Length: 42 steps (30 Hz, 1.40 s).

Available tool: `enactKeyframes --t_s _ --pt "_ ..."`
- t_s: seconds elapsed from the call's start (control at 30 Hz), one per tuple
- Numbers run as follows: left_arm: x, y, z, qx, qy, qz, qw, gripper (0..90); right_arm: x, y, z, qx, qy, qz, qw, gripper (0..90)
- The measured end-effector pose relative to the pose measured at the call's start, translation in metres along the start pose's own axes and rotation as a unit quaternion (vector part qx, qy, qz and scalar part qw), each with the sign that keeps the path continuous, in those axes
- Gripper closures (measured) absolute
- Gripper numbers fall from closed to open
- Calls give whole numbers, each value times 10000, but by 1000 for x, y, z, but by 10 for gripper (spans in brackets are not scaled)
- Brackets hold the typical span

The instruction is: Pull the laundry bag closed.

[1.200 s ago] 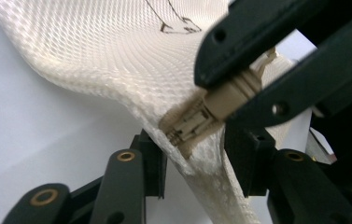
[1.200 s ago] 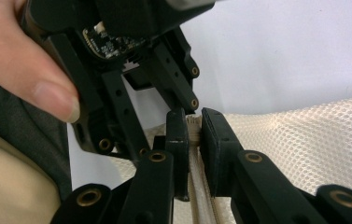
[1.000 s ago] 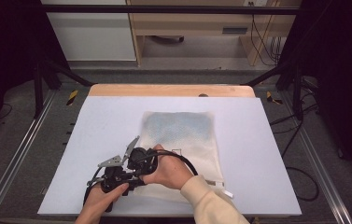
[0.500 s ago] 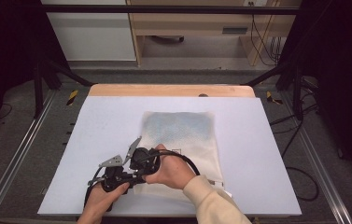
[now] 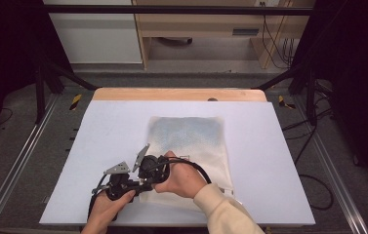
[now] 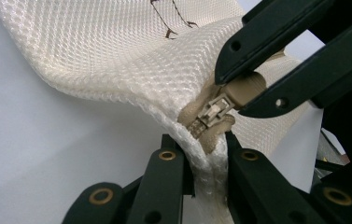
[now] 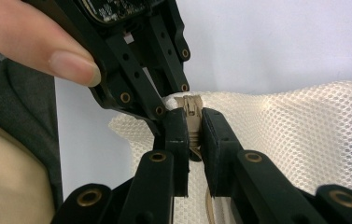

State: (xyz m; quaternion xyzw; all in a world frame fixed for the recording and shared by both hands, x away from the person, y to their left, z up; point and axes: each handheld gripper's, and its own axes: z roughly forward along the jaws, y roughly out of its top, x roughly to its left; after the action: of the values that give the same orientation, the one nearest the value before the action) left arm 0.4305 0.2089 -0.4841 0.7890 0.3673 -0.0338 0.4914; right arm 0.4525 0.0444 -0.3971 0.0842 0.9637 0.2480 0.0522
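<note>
A cream mesh zip bag [image 5: 191, 136] lies flat on the white table [image 5: 98, 131]. Both grippers meet at its near left corner. In the left gripper view my left gripper [image 6: 205, 156] is shut on the bag's mesh edge [image 6: 117, 51] just below the zipper slider [image 6: 213, 112]; its jaws have just been closing on that edge. The right gripper [image 6: 239, 88] comes in from the upper right, clamped on the beige zipper pull. In the right gripper view my right gripper [image 7: 193, 126] grips that pull [image 7: 190, 105], and the left gripper [image 7: 166, 105] pinches the mesh right beside it.
The person's hands [image 5: 184, 178] and a cream sleeve [image 5: 225, 214] cover the bag's near left part. A black cable [image 5: 206, 173] loops over the bag. A wooden strip [image 5: 176, 94] edges the table's far side; dark frame legs [image 5: 40, 83] stand at both sides.
</note>
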Motion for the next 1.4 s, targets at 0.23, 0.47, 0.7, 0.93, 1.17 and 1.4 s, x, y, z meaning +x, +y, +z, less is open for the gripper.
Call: enactKeyframes --t_s 0.23,0.47,0.7,0.93,1.17,1.4 --pt "0 0 -1 8 29 -64 10000 854 0 -4 0 126 -94 -104 9998 823" --pt "0 0 -2 13 31 -33 10000 854 0 -8 -1 120 -105 -151 9998 823" --pt "-2 0 -1 -16 35 -15 10000 854 0 -15 -3 -49 -68 -100 9999 823" --pt "-5 1 -1 13 58 63 10000 853 1 -28 -4 -413 -51 -138 9990 823" --pt "-6 0 -1 48 99 129 9999 853 3 -39 -1 -765 -110 -100 9970 824" --pt "-9 0 5 137 155 186 9996 852 4 -51 1 -920 -122 -83 9956 823"
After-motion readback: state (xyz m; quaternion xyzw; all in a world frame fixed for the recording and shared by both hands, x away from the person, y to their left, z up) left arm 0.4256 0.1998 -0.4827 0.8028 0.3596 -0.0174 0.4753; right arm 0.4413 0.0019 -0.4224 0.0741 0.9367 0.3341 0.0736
